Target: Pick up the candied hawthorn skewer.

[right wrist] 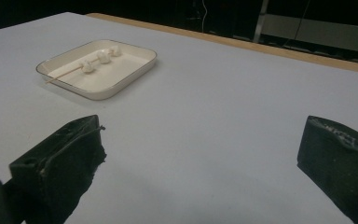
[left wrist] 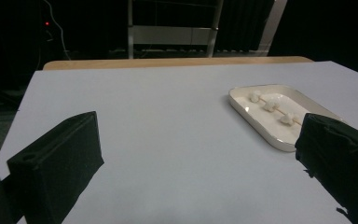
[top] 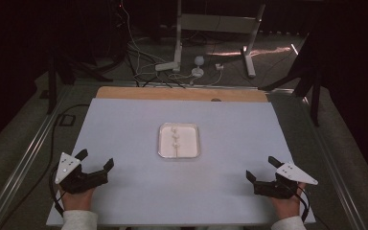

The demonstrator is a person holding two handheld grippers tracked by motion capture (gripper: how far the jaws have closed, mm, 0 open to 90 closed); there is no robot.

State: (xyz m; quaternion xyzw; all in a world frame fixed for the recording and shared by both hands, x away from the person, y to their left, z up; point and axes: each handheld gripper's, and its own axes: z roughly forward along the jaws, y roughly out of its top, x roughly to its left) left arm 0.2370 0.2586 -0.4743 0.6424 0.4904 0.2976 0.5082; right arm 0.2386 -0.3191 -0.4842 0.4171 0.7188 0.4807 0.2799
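Skewer with three small white pieces threaded on it lies inside a white rectangular tray, which stands near the middle of the pale blue table. In the high view the left gripper rests at the near left corner of the table, its jaws spread wide with nothing between them. The right gripper rests at the near right corner, jaws also wide apart and holding nothing. Both grippers are well apart from the tray and point roughly toward it. In the left gripper view the tray lies ahead on the right; in the right gripper view the tray lies ahead on the left.
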